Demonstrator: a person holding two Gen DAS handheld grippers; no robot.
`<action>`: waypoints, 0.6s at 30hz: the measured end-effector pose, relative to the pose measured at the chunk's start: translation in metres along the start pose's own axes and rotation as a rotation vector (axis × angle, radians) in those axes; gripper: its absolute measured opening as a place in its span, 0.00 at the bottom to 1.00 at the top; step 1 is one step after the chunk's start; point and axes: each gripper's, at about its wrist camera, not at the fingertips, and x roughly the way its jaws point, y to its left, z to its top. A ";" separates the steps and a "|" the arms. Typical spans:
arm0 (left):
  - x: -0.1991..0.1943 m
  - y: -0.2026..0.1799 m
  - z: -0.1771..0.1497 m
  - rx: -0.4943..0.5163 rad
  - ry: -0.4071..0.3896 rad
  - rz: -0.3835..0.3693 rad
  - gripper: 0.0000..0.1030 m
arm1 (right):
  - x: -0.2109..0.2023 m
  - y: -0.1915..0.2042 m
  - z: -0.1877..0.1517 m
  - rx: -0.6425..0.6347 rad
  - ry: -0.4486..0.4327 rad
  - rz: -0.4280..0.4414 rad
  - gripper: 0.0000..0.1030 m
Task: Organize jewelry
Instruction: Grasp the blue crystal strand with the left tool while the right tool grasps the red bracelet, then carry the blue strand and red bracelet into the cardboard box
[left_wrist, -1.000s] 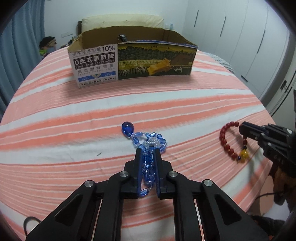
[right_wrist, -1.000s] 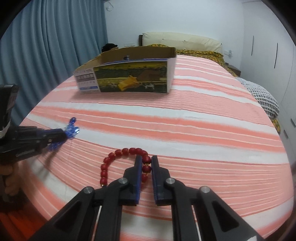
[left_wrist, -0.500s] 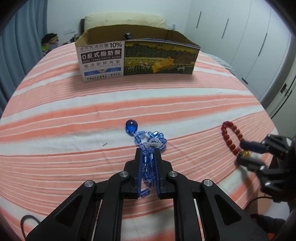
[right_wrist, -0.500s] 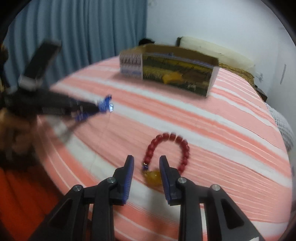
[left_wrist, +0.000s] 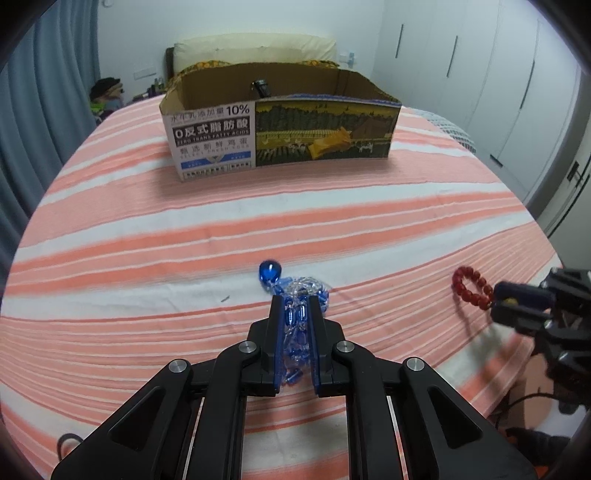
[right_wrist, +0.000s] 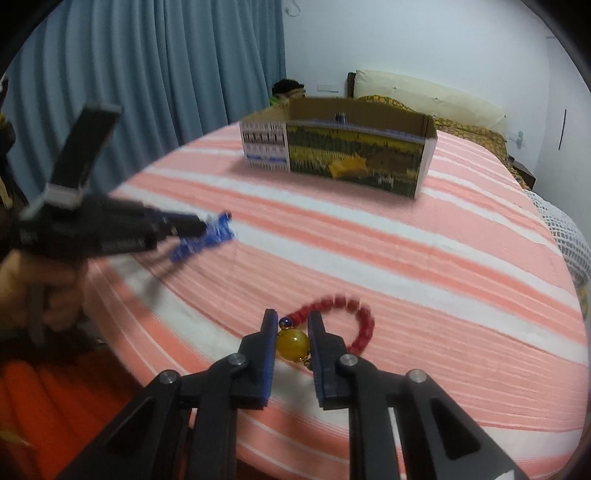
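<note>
The right tool (right_wrist: 291, 325) has swung round the red bead bracelet (right_wrist: 351, 314) – a second ago its fingers straddled the red beads, and now they flank the amber bead (right_wrist: 293, 344), the jaws closing on it with the pads at its 2 sides. I judge the grip nearly made, so lifting the bracelet toward the cardboard box (left_wrist: 280, 136) looks like the coming step. The left tool (left_wrist: 293, 314) has kept still, narrow and clamped on the blue bead string (left_wrist: 295, 321), whose loose end with the big blue drop (left_wrist: 269, 272) lies on the striped bedspread (left_wrist: 221, 236), well short of the box.

The bracelet sits on the bed nearer than the box and off to its right, at the bedspread's edge.

The left wrist view looks into the box – a small dark object (left_wrist: 261, 88) shows by its far wall – but blurs the right tool's tips. The right wrist view alone shows the amber bead between the fingers, and the person's hand (right_wrist: 40, 284) on the left tool's handle.
</note>
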 end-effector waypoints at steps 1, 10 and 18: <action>-0.002 0.000 0.002 0.004 -0.003 0.002 0.10 | -0.003 0.000 0.005 0.013 -0.009 0.006 0.17; -0.033 0.009 0.028 0.006 -0.035 -0.041 0.10 | -0.032 -0.019 0.050 0.177 -0.067 0.116 0.17; -0.067 0.042 0.086 -0.069 -0.061 -0.177 0.10 | -0.054 -0.028 0.100 0.185 -0.139 0.152 0.17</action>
